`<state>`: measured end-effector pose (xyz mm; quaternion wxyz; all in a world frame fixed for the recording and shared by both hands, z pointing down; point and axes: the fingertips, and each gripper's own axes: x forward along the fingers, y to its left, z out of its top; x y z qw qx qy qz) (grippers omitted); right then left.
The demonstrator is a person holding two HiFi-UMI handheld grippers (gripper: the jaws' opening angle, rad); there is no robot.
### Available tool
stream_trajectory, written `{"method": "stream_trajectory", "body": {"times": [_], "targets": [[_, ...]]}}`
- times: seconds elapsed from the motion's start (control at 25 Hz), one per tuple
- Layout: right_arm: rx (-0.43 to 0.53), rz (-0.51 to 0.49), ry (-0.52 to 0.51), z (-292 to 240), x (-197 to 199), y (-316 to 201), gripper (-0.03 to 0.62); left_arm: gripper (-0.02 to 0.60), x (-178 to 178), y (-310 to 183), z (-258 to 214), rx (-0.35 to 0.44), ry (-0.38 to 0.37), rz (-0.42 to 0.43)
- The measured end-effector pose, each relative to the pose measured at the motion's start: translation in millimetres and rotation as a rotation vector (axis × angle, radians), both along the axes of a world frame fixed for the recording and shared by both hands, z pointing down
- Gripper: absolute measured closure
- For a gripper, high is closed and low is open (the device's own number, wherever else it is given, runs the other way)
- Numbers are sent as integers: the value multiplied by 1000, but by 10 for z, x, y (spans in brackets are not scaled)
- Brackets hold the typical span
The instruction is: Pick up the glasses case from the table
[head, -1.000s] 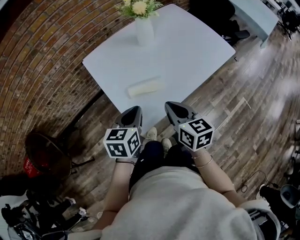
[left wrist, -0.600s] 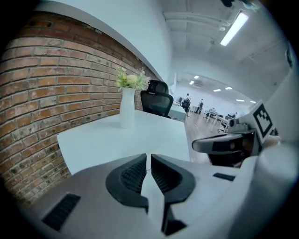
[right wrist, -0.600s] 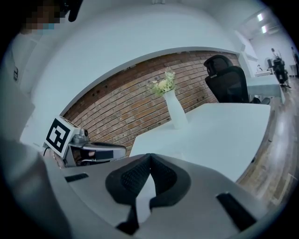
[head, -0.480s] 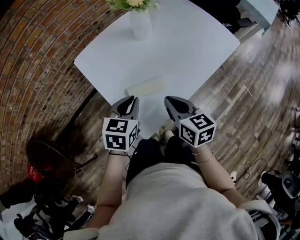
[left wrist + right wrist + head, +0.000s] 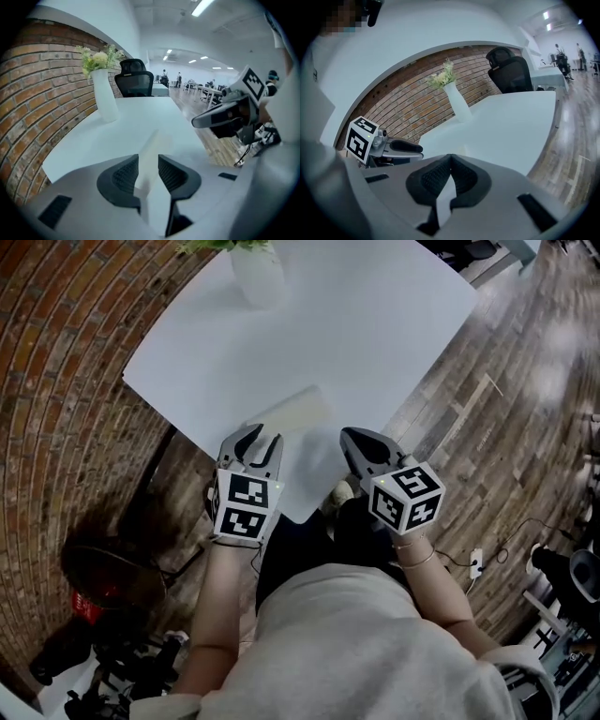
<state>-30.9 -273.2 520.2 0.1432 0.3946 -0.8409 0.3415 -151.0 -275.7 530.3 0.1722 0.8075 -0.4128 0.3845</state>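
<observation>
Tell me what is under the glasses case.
The glasses case lies flat on the white table, near the edge closest to the person. Only tabletop shows around it; the patch directly beneath it is covered, so anything there cannot be seen.

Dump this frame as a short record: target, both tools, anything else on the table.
target: case, flat on table, near front edge
left tool: jaws apart, just been opening; case lined up in gap, not gripped
right tool: shut, empty, right of case
other: vase, far side
status: case not yet lifted
</observation>
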Motion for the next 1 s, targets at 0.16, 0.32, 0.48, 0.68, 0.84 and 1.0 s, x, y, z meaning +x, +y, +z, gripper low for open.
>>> {"method": "stream_trajectory", "body": {"times": [0.16, 0.32, 0.48, 0.68, 0.84, 1.0], "targets": [[-25, 16, 32, 158, 55, 7, 595, 396, 15, -52, 188, -19, -65, 60], [-44, 46, 30, 254, 103, -13, 595, 334, 90, -119, 304, -30, -74, 133], [-56, 61, 35, 292, 87, -21, 595, 311, 123, -186, 398, -59, -114, 225], [-63, 70, 38, 318, 15, -1, 595, 304, 118, -208, 534, -125, -135, 296], [-73, 87, 39, 346, 0, 35, 595, 302, 160, -232, 614, -150, -144, 346], [-89, 105, 43, 405, 23, 67, 595, 301, 208, -272, 666, -152, -146, 362]]}}
